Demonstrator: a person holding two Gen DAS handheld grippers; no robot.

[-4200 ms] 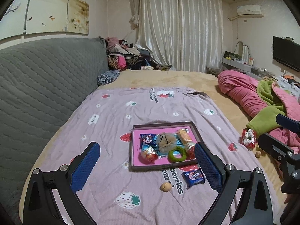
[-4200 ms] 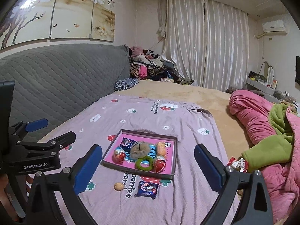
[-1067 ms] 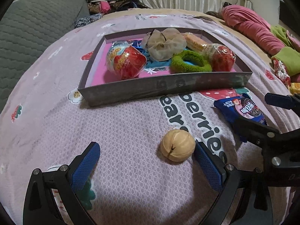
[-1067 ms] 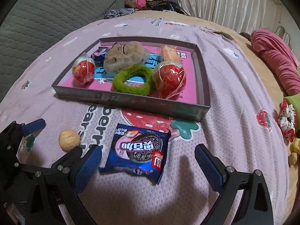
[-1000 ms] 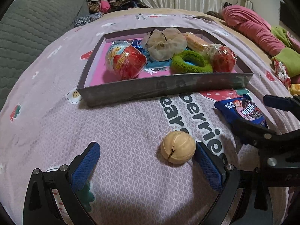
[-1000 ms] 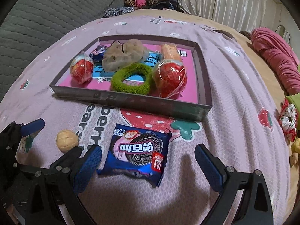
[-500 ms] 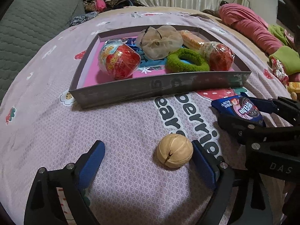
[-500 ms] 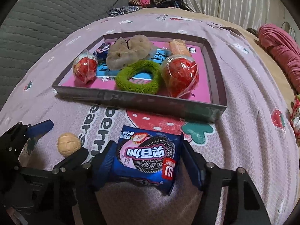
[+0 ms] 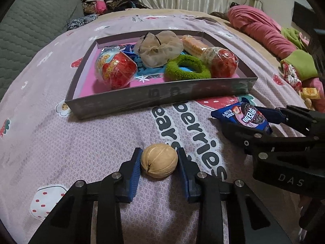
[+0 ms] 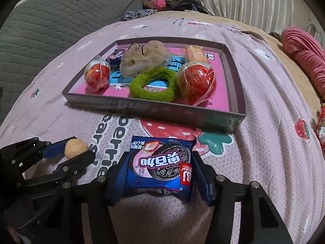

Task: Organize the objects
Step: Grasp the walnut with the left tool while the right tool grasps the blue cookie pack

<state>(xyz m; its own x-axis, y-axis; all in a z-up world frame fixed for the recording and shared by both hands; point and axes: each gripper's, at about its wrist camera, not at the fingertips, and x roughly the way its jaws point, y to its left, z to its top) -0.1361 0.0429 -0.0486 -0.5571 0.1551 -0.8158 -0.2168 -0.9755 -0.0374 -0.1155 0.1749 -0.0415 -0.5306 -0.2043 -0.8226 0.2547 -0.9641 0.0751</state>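
Note:
My left gripper (image 9: pixel 158 160) is shut on a tan walnut (image 9: pixel 159 160) low over the purple strawberry blanket; the walnut also shows in the right wrist view (image 10: pixel 75 145). My right gripper (image 10: pixel 160 167) is shut on a blue Oreo cookie packet (image 10: pixel 162 163), which also shows in the left wrist view (image 9: pixel 244 116). Ahead lies a grey tray with a pink floor (image 9: pixel 162 95), also in the right wrist view (image 10: pixel 142 106). It holds two red wrapped eggs (image 9: pixel 114 70), a beige scrunchie (image 9: pixel 160 48), a green scrunchie (image 9: pixel 186 70) and snack packets.
A grey quilted headboard (image 10: pixel 50 20) rises at the left. Pink and green bedding (image 9: pixel 270 34) is piled at the right, with small wrapped items (image 9: pixel 309 93) beside it. Clothes are heaped at the far end by the curtains.
Both grippers came down to the blanket from a high view. In the last half second the left jaws closed on the walnut and the right jaws closed on the cookie packet.

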